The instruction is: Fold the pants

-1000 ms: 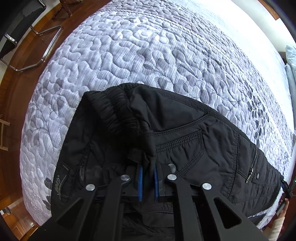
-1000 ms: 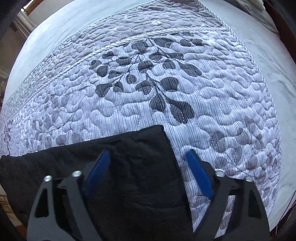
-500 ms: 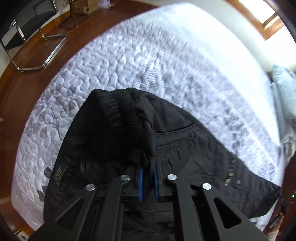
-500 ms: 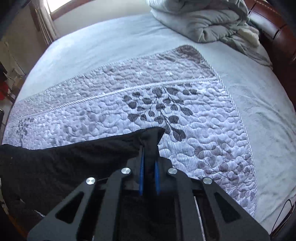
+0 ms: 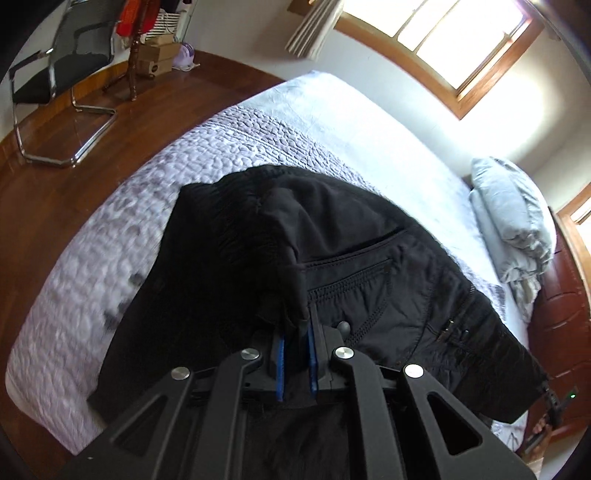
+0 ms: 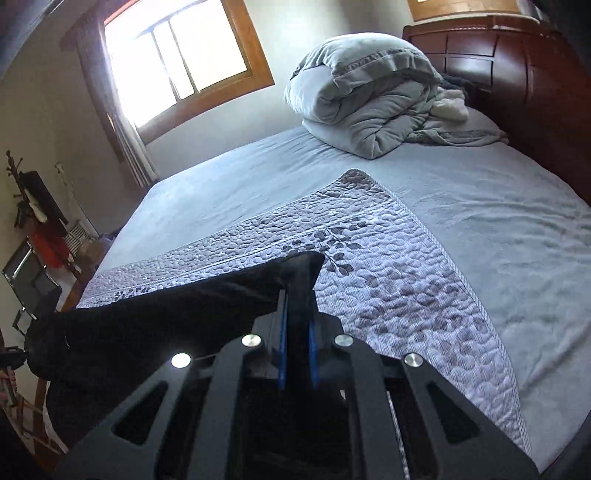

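Both grippers have lifted since the earlier frames; the right gripper (image 6: 295,325), spread wide a second ago, is now clamped on cloth, and more of the room shows in both views.

Left view, near: left gripper (image 5: 295,332) pinches a bunched fold of the black pants (image 5: 369,280) near the waistband, blue pads (image 5: 279,365) nearly together. The pants hang from it, raised over the quilt (image 5: 110,258), pocket and zipper to the right. Farther: sheet (image 5: 369,129), folded duvet (image 5: 513,221) far right, wood floor and a chair (image 5: 62,62) far left, window (image 5: 458,33) beyond.

Right view, near: the right gripper pinches a corner at the pants' other end, cloth stretching left. Quilt lies below and right, clear of obstacles. Far: duvet, headboard (image 6: 517,74), window, coat rack (image 6: 22,192) left.
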A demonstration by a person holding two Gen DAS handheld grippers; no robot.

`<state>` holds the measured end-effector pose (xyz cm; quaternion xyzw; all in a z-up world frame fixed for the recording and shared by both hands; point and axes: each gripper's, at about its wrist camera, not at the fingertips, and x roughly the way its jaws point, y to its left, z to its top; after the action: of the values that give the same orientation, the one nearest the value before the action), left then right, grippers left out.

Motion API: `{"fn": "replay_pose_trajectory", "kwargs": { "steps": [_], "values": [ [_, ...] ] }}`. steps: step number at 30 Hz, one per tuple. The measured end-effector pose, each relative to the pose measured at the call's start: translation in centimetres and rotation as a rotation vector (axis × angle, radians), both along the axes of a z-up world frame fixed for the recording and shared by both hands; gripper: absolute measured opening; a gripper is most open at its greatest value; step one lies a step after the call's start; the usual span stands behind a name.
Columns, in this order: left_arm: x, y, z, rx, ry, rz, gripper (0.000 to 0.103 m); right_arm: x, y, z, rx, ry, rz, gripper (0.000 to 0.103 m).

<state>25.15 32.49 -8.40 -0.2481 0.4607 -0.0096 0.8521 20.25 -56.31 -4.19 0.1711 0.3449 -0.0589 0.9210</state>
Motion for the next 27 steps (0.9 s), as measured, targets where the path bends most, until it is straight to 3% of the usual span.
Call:
{"fn": "replay_pose_trajectory", "kwargs": {
  "steps": [8, 13, 15, 16, 17, 18, 19, 21, 23, 24, 27],
  "values": [
    [-8.8, 1.1, -3.0, -0.046, 0.007, 0.029, 0.013, -9.3, -0.1, -3.2, 0.064, 0.058, -0.073, 0.006],
    [-12.4, 1.5, -6.2, -0.044, 0.034, 0.046, 0.016, -13.6, 0.2, -6.9, 0.093, 0.163, -0.115, 0.006],
    [-13.7, 1.8, -7.4, -0.044, 0.046, 0.076, 0.022, -14.7, 0.5, -8.8, 0.105, 0.216, -0.12, 0.008],
    [-14.3, 2.0, -7.8, -0.041, 0.05, 0.097, 0.029, -15.1, 0.7, -9.7, 0.103, 0.248, -0.124, 0.012],
    [-14.8, 2.3, -8.1, -0.042, 0.053, 0.119, 0.043, -15.5, 1.0, -10.4, 0.098, 0.27, -0.124, 0.016],
    [-15.7, 2.7, -8.6, -0.038, 0.064, 0.158, 0.054, -15.8, 1.3, -11.1, 0.085, 0.295, -0.125, 0.026],
    [-16.2, 2.9, -8.8, -0.033, 0.072, 0.188, 0.071, -16.0, 1.6, -11.6, 0.067, 0.317, -0.13, 0.042],
    [-17.5, 3.2, -9.5, -0.018, 0.102, 0.213, 0.074, -16.7, 1.9, -11.9, 0.052, 0.336, -0.147, 0.053],
    [-18.7, 3.5, -9.9, -0.027, 0.123, 0.236, 0.075, -17.2, 1.6, -11.9, 0.081, 0.338, -0.158, 0.058],
    [-19.7, 3.8, -10.0, -0.058, 0.125, 0.259, 0.077, -17.4, 1.3, -11.7, 0.089, 0.338, -0.176, 0.064],
    [-22.3, 4.4, -10.0, -0.146, 0.103, 0.32, 0.079, -18.0, 1.0, -10.8, 0.094, 0.329, -0.197, 0.066]
  ]
}}
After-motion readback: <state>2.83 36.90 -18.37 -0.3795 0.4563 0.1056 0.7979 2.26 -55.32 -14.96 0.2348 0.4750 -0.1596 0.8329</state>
